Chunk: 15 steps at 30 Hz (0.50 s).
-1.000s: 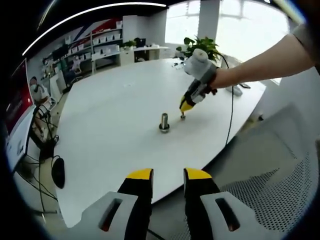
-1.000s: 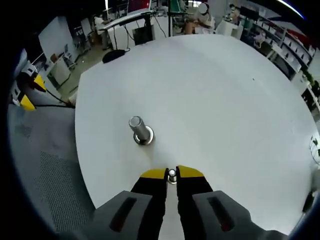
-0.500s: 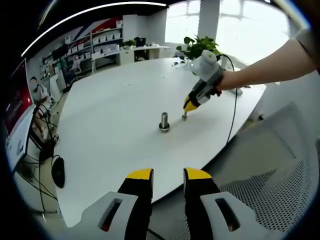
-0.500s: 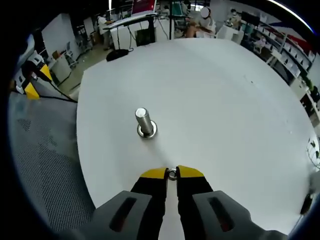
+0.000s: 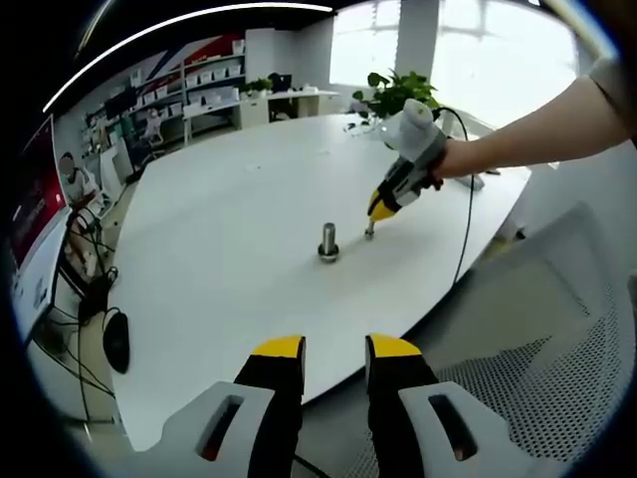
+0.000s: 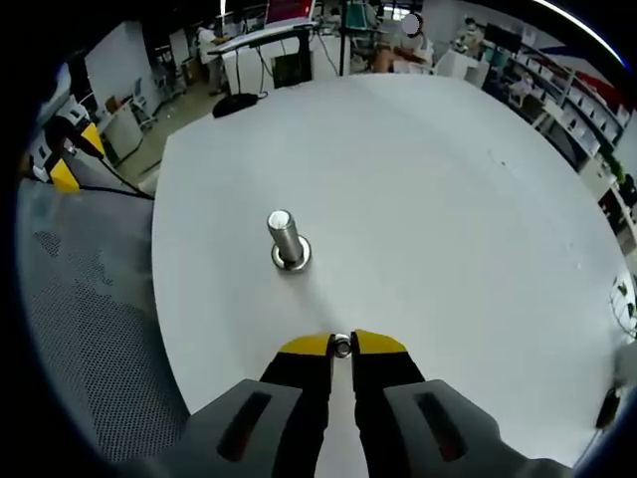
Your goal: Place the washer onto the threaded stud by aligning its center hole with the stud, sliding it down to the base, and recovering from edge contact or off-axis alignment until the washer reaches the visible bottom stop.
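Right gripper (image 6: pixel 341 344): your jaws are pinched narrow on the washer (image 6: pixel 341 346), a small silver ring gripped by its edge at the very tips. In the left gripper view the same gripper (image 5: pixel 370 224) hangs tilted, tips pointing down toward the table (image 5: pixel 229 229), washer (image 5: pixel 369 231) low and just beside the threaded stud (image 5: pixel 327 242) but not yet over it.

Stud as seen from your right gripper: ahead of the tips and a little to their left, upright on its wide base flange (image 6: pixel 290 257), clear space between it and the washer.

Left gripper (image 5: pixel 333 349): jaws a narrow gap apart, nothing between them, held well back off the table edge.

Risks from here:
- The hole is small and partly hidden by your own yellow tips. If you descend off-axis, the washer's rim will likely land on the stud's top face and sit cocked instead of dropping.
- You hold it by the edge only; contact with the stud could twist it in the grip or flick it out onto the table.
- The washer must rise above the stud top first. Move sideways at this height and it strikes the stud's flank.
- The stud looks free-standing; a sideways shove may tip or slide it, and your left gripper is too far off to steady it.
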Tool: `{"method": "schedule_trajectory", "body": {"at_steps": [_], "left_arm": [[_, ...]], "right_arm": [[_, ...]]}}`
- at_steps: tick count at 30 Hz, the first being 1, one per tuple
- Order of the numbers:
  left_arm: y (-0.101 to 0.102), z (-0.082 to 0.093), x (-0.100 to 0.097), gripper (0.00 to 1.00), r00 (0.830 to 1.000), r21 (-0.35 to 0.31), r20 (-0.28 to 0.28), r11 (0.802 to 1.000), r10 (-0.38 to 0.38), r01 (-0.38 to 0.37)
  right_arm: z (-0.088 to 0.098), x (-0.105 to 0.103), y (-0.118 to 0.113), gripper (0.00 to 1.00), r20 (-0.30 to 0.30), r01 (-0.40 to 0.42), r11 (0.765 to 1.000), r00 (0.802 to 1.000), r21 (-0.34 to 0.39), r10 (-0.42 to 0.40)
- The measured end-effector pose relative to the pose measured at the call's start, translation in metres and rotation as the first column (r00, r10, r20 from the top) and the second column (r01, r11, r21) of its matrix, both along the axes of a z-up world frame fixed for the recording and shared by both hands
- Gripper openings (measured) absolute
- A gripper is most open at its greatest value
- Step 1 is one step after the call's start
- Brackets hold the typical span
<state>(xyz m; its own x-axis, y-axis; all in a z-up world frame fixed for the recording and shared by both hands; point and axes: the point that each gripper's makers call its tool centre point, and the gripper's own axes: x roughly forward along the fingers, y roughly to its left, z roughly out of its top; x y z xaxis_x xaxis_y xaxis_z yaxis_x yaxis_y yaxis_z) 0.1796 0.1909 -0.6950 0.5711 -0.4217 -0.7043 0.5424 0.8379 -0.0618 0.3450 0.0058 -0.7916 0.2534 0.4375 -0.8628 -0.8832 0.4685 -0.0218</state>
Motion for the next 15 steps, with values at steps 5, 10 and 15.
{"method": "schedule_trajectory", "body": {"at_steps": [5,10,15], "left_arm": [[0.0001,-0.0004,-0.0001,0.22,1.0,0.001,-0.002,1.0,0.0,0.0],[0.0001,-0.0002,0.0,0.22,1.0,0.001,-0.002,1.0,0.0,0.0],[-0.0001,-0.0007,-0.0002,0.22,1.0,0.002,-0.004,1.0,-0.002,0.002]], "right_arm": [[0.001,0.0017,0.0009,0.1,-0.001,-0.004,1.0,1.0,-0.002,0.004],[0.0011,0.0021,0.0014,0.11,-0.006,0.003,1.0,1.0,0.002,-0.003],[0.007,0.0035,0.0009,0.16,0.027,0.01,1.0,1.0,0.006,-0.01]]}}
